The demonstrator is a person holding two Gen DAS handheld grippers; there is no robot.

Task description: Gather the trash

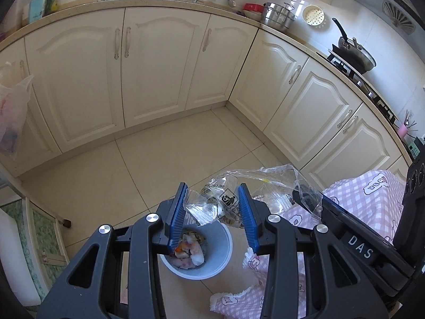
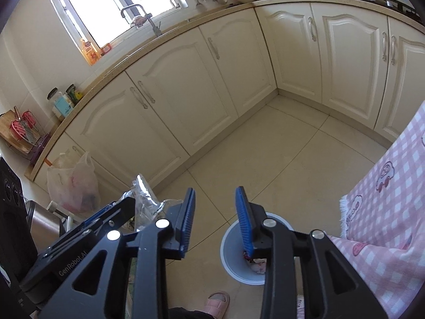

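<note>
Fingers of the left gripper (image 1: 215, 212) are standing wide around a crinkled clear plastic bag (image 1: 225, 199) above the grey round bin (image 1: 224, 242), right gripper (image 2: 215, 218) gaping empty; light, slippery film probably needs pinching at a bunched fold.

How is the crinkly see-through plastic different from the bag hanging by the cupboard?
The clear plastic is see-through with black print; the hanging bag is milky. The clear plastic looks empty and crumpled; the hanging bag bulges with things inside. The clear plastic sits between the left gripper's open jaws, above the bin; the hanging bag dangles by the cupboards. Both are thin plastic.
</note>
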